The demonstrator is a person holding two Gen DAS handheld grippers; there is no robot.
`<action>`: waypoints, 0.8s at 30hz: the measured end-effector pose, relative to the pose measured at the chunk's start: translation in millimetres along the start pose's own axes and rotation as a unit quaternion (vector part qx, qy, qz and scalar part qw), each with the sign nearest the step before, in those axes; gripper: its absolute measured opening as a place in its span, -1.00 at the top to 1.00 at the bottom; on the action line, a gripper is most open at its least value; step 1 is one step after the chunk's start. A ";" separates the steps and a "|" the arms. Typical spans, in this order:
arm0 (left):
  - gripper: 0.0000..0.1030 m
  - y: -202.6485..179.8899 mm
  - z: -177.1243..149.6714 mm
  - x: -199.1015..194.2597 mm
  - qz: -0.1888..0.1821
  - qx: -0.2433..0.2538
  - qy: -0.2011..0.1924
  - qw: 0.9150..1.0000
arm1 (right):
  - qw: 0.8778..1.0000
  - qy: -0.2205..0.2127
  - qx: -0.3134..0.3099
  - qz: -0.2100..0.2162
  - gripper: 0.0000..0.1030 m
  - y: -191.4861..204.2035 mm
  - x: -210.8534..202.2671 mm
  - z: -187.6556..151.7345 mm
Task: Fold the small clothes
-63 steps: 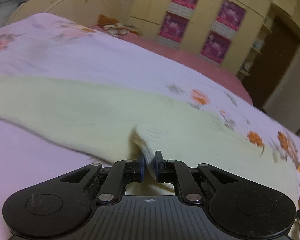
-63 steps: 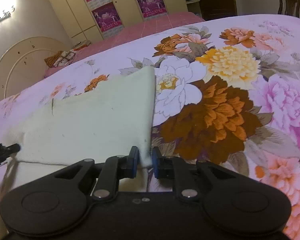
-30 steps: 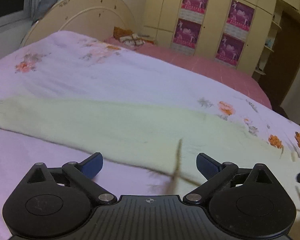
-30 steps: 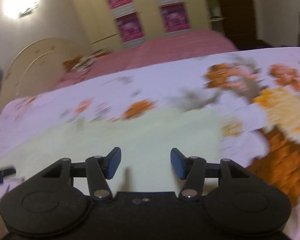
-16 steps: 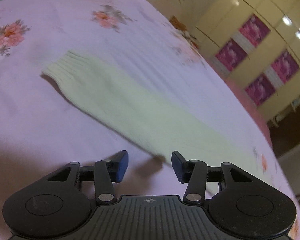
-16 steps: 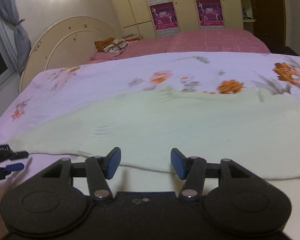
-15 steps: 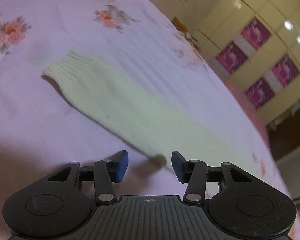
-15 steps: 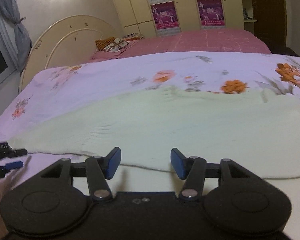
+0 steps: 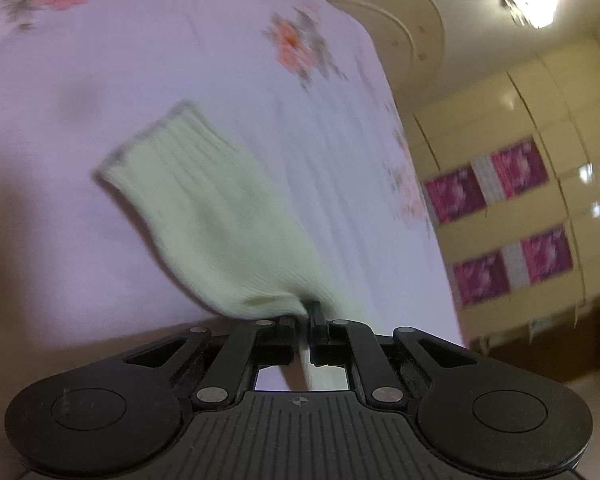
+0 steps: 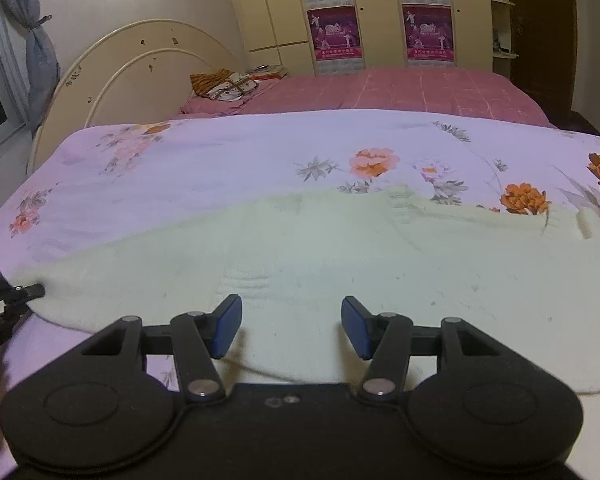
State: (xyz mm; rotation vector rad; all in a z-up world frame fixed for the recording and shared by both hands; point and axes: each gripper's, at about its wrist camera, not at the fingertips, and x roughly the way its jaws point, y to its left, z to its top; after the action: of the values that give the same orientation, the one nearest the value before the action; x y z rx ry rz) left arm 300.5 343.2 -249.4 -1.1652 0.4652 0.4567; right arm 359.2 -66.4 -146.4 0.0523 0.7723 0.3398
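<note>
A pale green knitted sweater (image 10: pixel 340 264) lies spread across the floral bedsheet (image 10: pixel 220 160). In the left wrist view its long sleeve (image 9: pixel 204 216) runs from the ribbed cuff at upper left down to my left gripper (image 9: pixel 302 312). The jaws are closing tight there, and the sleeve cloth is pinched between the pads. The right wrist view catches that left gripper (image 10: pixel 20 292) at the sweater's left end. My right gripper (image 10: pixel 291 326) hovers open over the sweater's near edge, with cloth below its fingers and nothing held.
A cream curved headboard (image 10: pixel 140 68) stands behind the sheet's far left. A second bed with a pink cover (image 10: pixel 400 88) and pillows lies beyond. Cream wardrobes with magenta posters (image 10: pixel 380 12) line the back wall. A curtain hangs at far left.
My left gripper slid along the sleeve toward the cuff, rolled, and went from wide open to shut on the sleeve. My right gripper shifted sideways over the sweater and stayed open.
</note>
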 end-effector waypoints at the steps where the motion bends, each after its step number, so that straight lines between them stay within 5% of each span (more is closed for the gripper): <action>1: 0.75 4.3 -0.5 -3.7 0.002 -0.007 -0.009 1.000 | 1.000 0.002 -0.001 0.001 -0.05 0.9 2.0 0.0; 9: 0.72 5.1 5.7 0.8 0.017 0.009 -0.036 0.999 | 1.000 0.016 0.006 0.001 -0.06 -1.9 9.6 -8.9; 10: 0.93 2.5 5.3 -1.2 0.020 0.013 -0.037 0.999 | 1.000 0.016 0.006 0.000 -0.06 -1.6 9.5 -9.2; 14: 0.96 -24.9 0.5 -11.3 0.015 0.083 -0.051 0.995 | 1.000 0.017 -0.010 -0.013 -0.05 2.3 11.6 -12.2; 19: 0.96 -104.4 -25.4 -23.3 -0.071 0.230 -0.042 0.970 | 0.993 0.013 -0.099 -0.063 -0.10 25.6 24.1 -27.6; 24: 0.96 -182.3 -99.9 -28.1 -0.172 0.343 0.038 0.923 | 1.000 0.007 -0.022 -0.011 -0.04 2.4 8.8 -19.1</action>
State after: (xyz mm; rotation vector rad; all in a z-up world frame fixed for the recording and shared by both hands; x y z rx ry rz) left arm 369.7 187.0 -127.6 -0.5605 0.4254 -0.0702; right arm 351.2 -62.7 -165.6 0.0001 0.7783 0.3358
